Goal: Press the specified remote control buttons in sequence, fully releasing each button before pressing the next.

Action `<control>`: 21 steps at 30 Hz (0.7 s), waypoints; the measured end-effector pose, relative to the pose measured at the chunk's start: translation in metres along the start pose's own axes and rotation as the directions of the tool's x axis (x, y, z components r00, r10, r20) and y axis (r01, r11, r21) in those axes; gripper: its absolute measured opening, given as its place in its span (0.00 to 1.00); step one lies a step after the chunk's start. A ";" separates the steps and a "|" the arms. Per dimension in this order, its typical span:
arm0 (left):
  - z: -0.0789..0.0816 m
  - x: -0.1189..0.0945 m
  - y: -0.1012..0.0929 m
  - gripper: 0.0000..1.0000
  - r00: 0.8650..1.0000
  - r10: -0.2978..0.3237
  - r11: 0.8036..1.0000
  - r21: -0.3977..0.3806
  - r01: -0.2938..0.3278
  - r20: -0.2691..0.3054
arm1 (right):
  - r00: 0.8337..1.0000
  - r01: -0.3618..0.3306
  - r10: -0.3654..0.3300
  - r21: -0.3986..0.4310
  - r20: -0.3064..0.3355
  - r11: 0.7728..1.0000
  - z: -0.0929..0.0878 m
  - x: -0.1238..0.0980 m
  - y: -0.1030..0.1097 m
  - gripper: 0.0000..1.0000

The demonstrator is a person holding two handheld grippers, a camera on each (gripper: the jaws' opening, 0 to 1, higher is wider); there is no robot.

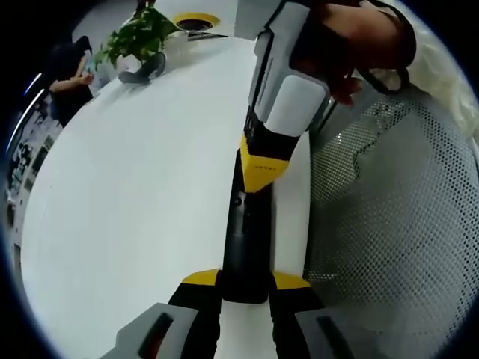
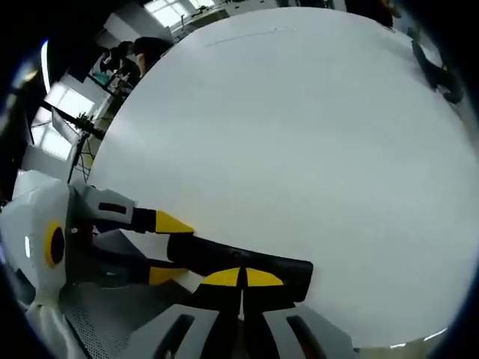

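A slim black remote (image 1: pixel 243 239) lies lengthwise at the white table's (image 1: pixel 150 187) edge. My left gripper (image 1: pixel 245 280) is shut on its near end, one yellow tip on each side. My right gripper (image 1: pixel 262 176), held by a hand, comes down from above with its yellow tips together, touching the remote's upper face. In the right gripper view, my right gripper (image 2: pixel 242 278) is shut, its tips resting on the remote (image 2: pixel 247 262). There the left gripper (image 2: pixel 168 248) reaches in from the left and clamps the remote's end.
A grey mesh chair (image 1: pixel 389 224) stands right beside the table edge. A potted plant (image 1: pixel 138 37) and a yellow-rimmed round object (image 1: pixel 196 21) sit at the far end. A person (image 1: pixel 67 75) is beyond the table. A dark object (image 2: pixel 438 75) lies on the table (image 2: pixel 299 134).
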State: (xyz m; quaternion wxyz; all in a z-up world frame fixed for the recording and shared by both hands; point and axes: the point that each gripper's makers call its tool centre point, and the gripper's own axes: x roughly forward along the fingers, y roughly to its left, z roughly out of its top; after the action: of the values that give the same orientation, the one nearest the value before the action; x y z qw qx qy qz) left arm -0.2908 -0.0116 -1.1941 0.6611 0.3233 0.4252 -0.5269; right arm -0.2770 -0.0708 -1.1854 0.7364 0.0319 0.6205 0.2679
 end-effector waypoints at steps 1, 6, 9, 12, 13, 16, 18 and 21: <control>0.000 0.000 0.000 0.24 1.000 -0.001 1.000 -0.004 0.001 -0.003 | 1.000 0.003 -0.003 -0.005 -0.005 1.000 -0.001 0.000 0.000 0.00; 0.000 0.000 0.000 0.24 1.000 -0.001 1.000 0.002 0.001 -0.011 | 0.999 0.014 -0.015 -0.009 -0.030 1.000 -0.006 -0.003 -0.002 0.00; 0.000 0.000 0.000 0.24 1.000 -0.002 1.000 0.001 0.002 -0.006 | 0.999 0.029 -0.031 -0.036 -0.040 0.999 -0.009 -0.005 -0.003 0.00; 0.000 0.000 0.000 0.24 1.000 -0.004 1.000 0.002 0.004 -0.001 | 0.999 0.029 -0.031 -0.032 -0.042 0.999 -0.009 -0.006 -0.004 0.00; 0.000 0.000 0.000 0.24 1.000 -0.005 1.000 0.003 0.005 -0.002 | 0.999 0.028 -0.029 -0.030 -0.044 0.999 -0.009 -0.006 -0.004 0.00; 0.000 0.000 0.000 0.24 1.000 -0.005 1.000 0.005 0.005 -0.002 | 0.998 0.033 -0.035 -0.033 -0.052 0.999 -0.010 -0.005 -0.003 0.00; 0.000 0.000 0.000 0.24 1.000 -0.004 1.000 0.005 0.004 -0.001 | 0.998 0.041 -0.043 -0.039 -0.055 0.998 -0.010 -0.005 -0.003 0.00; 0.000 0.000 0.000 0.24 1.000 -0.003 1.000 0.006 0.003 -0.001 | 0.997 0.045 -0.047 -0.038 -0.059 0.998 -0.010 -0.004 -0.004 0.00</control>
State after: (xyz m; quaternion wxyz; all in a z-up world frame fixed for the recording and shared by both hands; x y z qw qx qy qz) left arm -0.2906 -0.0117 -1.1944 0.6591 0.3247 0.4245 -0.5292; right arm -0.2857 -0.0789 -1.1853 0.7239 -0.0039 0.6378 0.2629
